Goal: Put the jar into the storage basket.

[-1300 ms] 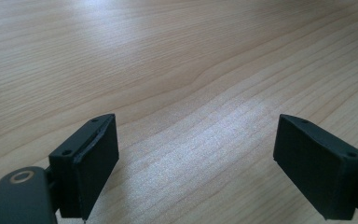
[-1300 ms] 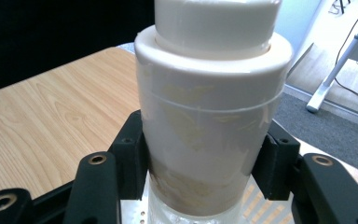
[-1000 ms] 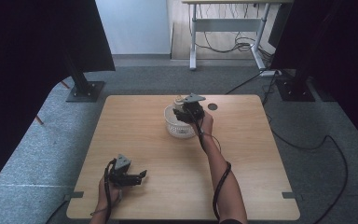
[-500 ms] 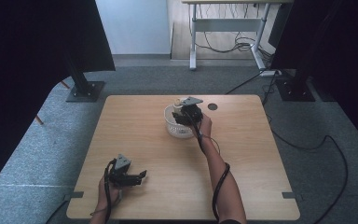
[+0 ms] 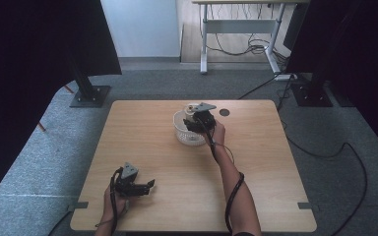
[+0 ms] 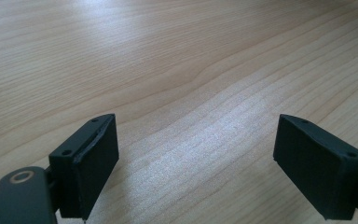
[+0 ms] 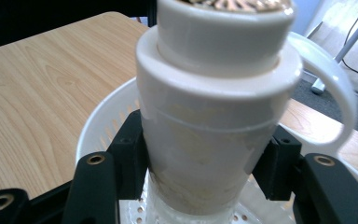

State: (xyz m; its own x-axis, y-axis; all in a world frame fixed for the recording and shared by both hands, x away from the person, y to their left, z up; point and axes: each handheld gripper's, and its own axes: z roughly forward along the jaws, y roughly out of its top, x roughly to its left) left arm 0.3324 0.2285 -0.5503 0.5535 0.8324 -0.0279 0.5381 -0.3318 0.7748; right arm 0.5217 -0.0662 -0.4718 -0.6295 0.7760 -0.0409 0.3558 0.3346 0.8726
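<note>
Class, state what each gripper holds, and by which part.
Right gripper clamps the white cup by its lower body, over the basket. Left gripper holds nothing.

We looked along the left gripper (image 6: 196, 154) at bare wooden table (image 6: 182, 70). Its two black jaws stood wide apart just above the pale grain, with nothing between them.

1. The table (image 5: 142, 147) lay across the middle of the high view.
2. The basket (image 5: 188, 133) stood on it, above centre.
3. The cup (image 7: 214, 116) was upright in the basket, between the right gripper (image 5: 199, 120)'s jaws.
4. The left gripper (image 5: 133, 186) rested on the table, lower left.
5. A desk (image 5: 246, 29) stood behind, top centre.
</note>
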